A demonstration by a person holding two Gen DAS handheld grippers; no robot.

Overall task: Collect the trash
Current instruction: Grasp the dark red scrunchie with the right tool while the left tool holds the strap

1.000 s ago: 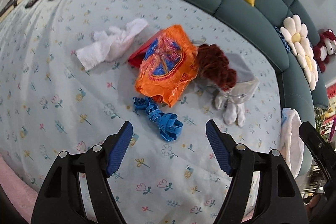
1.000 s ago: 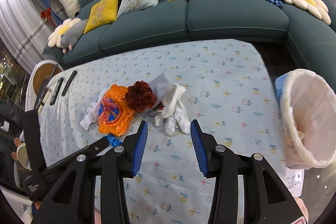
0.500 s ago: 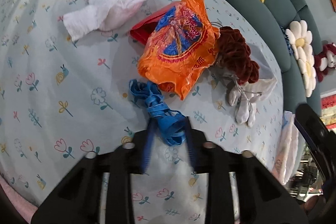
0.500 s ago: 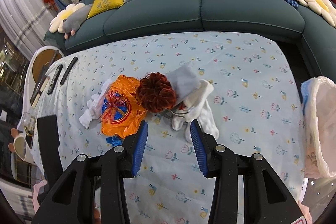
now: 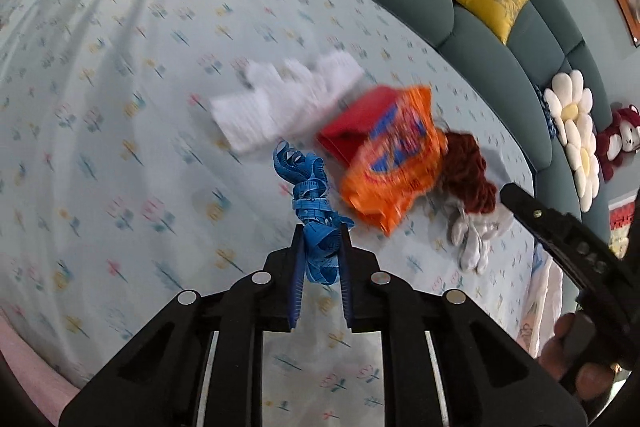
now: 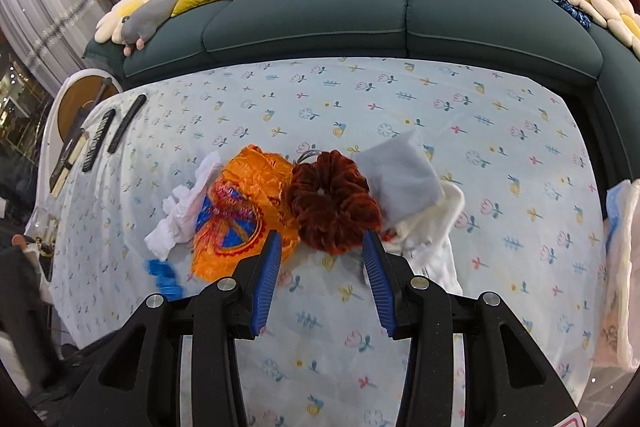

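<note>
Tablecloth (image 6: 400,99) carries most of the trash, so I judge the job barely begun. The lined bin (image 6: 622,267) waits at the table's right edge; what it holds I cannot tell. The orange wrapper (image 6: 244,211), the white gloves (image 6: 436,239), the crumpled tissue (image 6: 180,223) and the rust scrunchie (image 6: 332,207) lie heaped together, uncollected. My right gripper (image 6: 320,247) hangs above the scrunchie, jaws apart and empty. My left gripper (image 5: 320,239) is closing on the blue tape (image 5: 310,195), pads already pinching its lower coils, the rest trailing free.
</note>
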